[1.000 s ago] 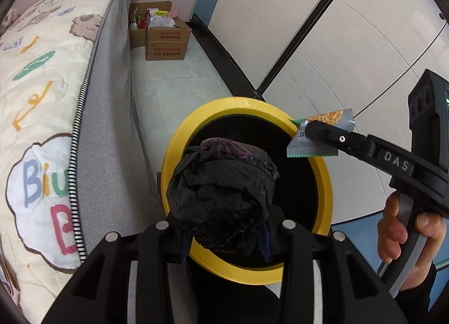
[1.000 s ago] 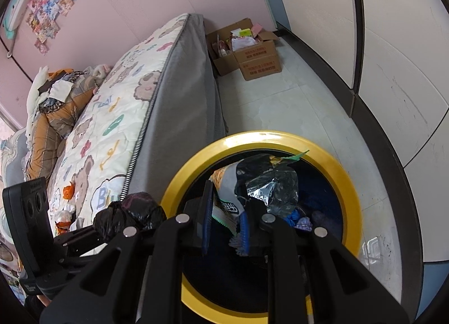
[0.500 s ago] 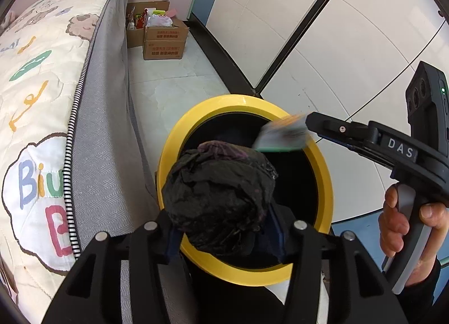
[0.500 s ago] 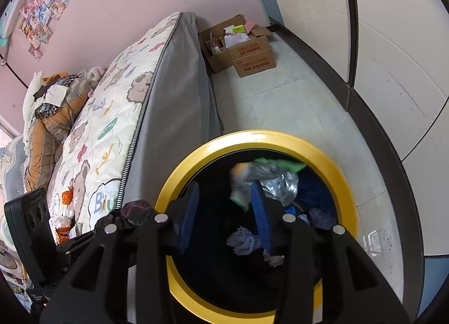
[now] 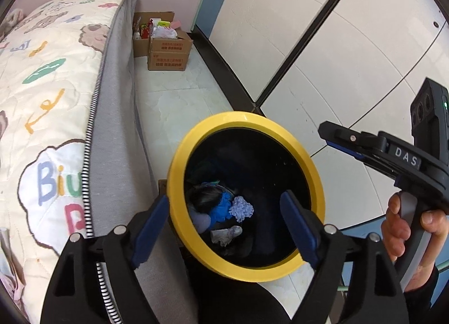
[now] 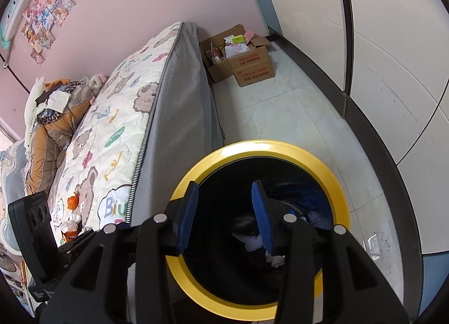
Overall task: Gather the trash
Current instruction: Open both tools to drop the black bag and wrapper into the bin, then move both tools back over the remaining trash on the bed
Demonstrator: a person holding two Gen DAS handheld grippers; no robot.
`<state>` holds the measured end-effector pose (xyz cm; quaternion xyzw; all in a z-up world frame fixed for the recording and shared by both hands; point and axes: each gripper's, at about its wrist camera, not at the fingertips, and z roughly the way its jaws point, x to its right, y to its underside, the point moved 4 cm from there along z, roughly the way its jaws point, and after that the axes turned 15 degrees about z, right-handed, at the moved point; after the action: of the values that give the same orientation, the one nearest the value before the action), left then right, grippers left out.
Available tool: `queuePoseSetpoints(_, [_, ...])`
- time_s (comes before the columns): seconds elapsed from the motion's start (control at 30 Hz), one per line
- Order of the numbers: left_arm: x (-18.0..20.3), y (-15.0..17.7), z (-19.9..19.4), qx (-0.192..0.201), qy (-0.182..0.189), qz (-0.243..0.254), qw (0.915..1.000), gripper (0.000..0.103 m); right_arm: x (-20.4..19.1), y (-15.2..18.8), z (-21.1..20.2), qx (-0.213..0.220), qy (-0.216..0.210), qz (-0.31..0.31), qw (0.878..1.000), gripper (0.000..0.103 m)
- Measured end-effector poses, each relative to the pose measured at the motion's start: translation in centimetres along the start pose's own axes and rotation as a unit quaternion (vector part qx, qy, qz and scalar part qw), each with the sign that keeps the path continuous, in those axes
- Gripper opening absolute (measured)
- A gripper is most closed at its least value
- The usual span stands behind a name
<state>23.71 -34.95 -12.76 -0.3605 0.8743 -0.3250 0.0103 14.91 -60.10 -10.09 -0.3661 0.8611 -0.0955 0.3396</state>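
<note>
The left gripper (image 5: 224, 211), its jaws opening and now empty, has dropped its black bag into the yellow-rimmed bin (image 5: 315, 175), probably the dark lump there, as the right gripper (image 6: 224, 211) hangs parted, wrapper gone

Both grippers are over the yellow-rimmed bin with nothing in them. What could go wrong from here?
1. The left gripper, its jaws opening with nothing between them, straddles the bin's yellow rim; pulling back carelessly might snag the rim and tip the bin.
2. The right gripper hangs close by over the same opening, so the two could knock together.
3. The bin stands tight against the mattress, so a nudge could wedge or tilt it.
</note>
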Motion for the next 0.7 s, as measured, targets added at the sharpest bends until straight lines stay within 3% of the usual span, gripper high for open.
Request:
queuePoseSetpoints(0.2, [-1.9, 0.4, -2.7, 0.021, -0.028, -0.009, 0.9993, 0.087, -1.9, 0.8, -0.6, 0.003, -0.01, -0.016, 1.0, 0.045])
queuePoseSetpoints(0.7, [-8.8, 3.6, -9.2, 0.045, -0.089, -0.058, 0.9933, 0.089, -8.4, 4.2, -0.4, -0.016, -0.048, -0.064, 0.997, 0.059])
